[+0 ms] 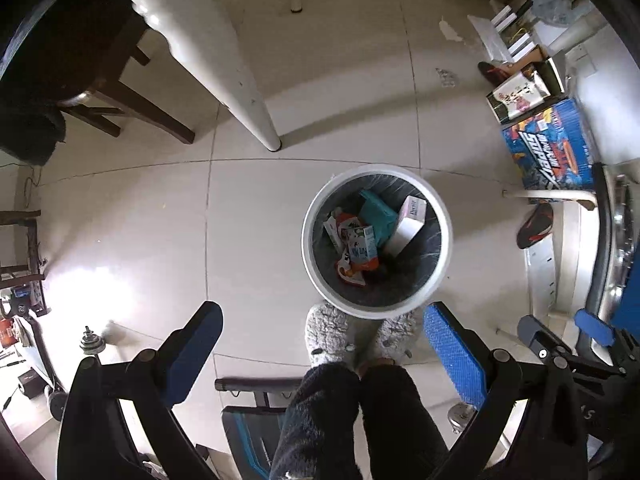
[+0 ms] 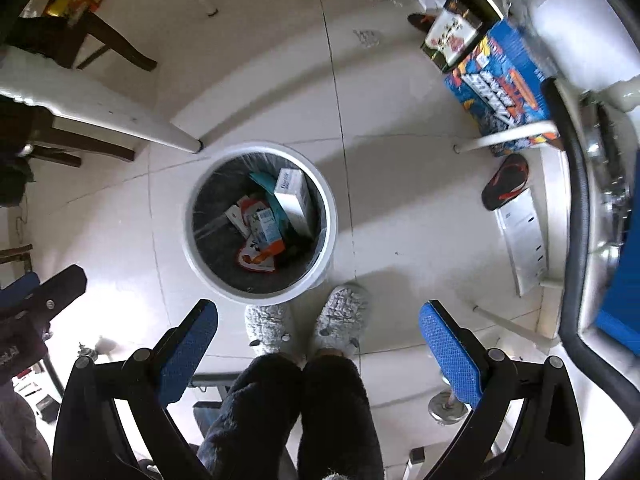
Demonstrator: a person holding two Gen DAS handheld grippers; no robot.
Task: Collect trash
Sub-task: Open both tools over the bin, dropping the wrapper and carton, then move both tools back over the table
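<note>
- left gripper (image 1: 322, 334) and right gripper (image 2: 318, 330): both spread wide, empty, above floor
- trash bin (image 1: 440, 258) at the feet, holds cartons already
- step: likely between drops; next needs locating more litter

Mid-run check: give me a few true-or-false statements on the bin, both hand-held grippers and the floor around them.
1. The bin holds several cartons and wrappers. True.
2. The left hand-held gripper grips a carton. False: its jaws are open and empty.
3. The right hand-held gripper is open. True.
4. The bin lies tipped on its side. False: it stands upright, with a dark liner.
5. A blue box lies on the floor. True.
</note>
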